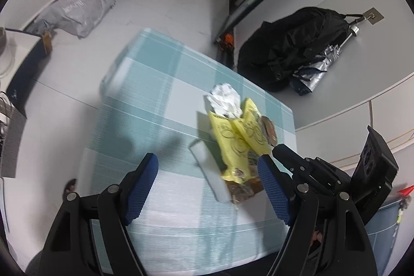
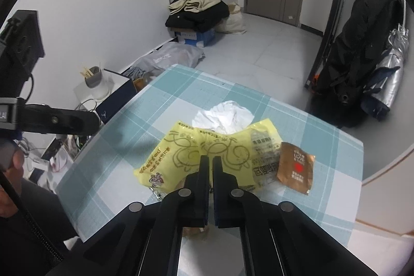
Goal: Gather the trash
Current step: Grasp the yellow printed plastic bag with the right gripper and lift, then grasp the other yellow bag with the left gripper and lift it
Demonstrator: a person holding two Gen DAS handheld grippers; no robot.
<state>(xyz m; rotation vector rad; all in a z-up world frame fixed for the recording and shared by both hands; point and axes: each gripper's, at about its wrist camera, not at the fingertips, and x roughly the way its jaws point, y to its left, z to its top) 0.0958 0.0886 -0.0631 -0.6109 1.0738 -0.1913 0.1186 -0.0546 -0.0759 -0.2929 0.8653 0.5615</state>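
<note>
A yellow snack wrapper lies on the teal-and-white checked table. My right gripper is shut on its near edge. A crumpled white tissue lies just beyond it and a small brown sachet to its right. In the left wrist view the yellow wrapper stands lifted and tilted, with the tissue behind it and the right gripper's black body beside it. My left gripper is open and empty above the table, left of the wrapper. A white strip lies under the wrapper.
Black bags and a silver umbrella lean by the wall at the right. A pile of clothes on a box and a grey bag sit on the floor beyond the table. A white cup with sticks stands at the left.
</note>
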